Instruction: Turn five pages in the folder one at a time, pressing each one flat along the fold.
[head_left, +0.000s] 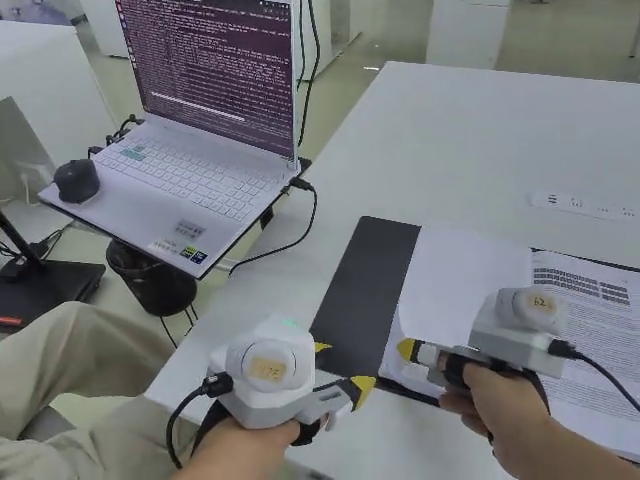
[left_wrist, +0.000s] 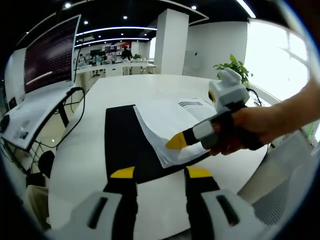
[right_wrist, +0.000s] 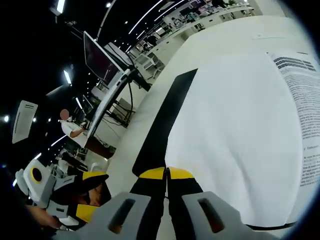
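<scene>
The folder (head_left: 365, 290) lies open and flat on the table (head_left: 460, 130), right in front of you, with its black side bare on the left. A white page (head_left: 460, 280) lies over the middle of the folder. It looks a little puffed up there, not pressed down yet. A printed page (head_left: 600, 320) lies on the folder's right half. Your right gripper (head_left: 405, 350) is at the folder's near edge, with its tip at the near left corner of the white page. Its jaws are squeezed tight together, with no gap. I cannot tell if a bit of paper is caught between them. I think it is there because a closed tip is good for sliding along paper and pushing it flat, or for holding a page you are turning. Your left gripper (head_left: 342, 366) waits just off the folder's near edge, by the black side, and does not touch it. Its jaws are apart, with nothing in them. I think it is there so it is ready to hold the folder down or press the page by the fold. The laptop (head_left: 200, 150) sits well away, back and to the left of the folder, so it is not in the way. I cannot tell how many pages are done.
</scene>
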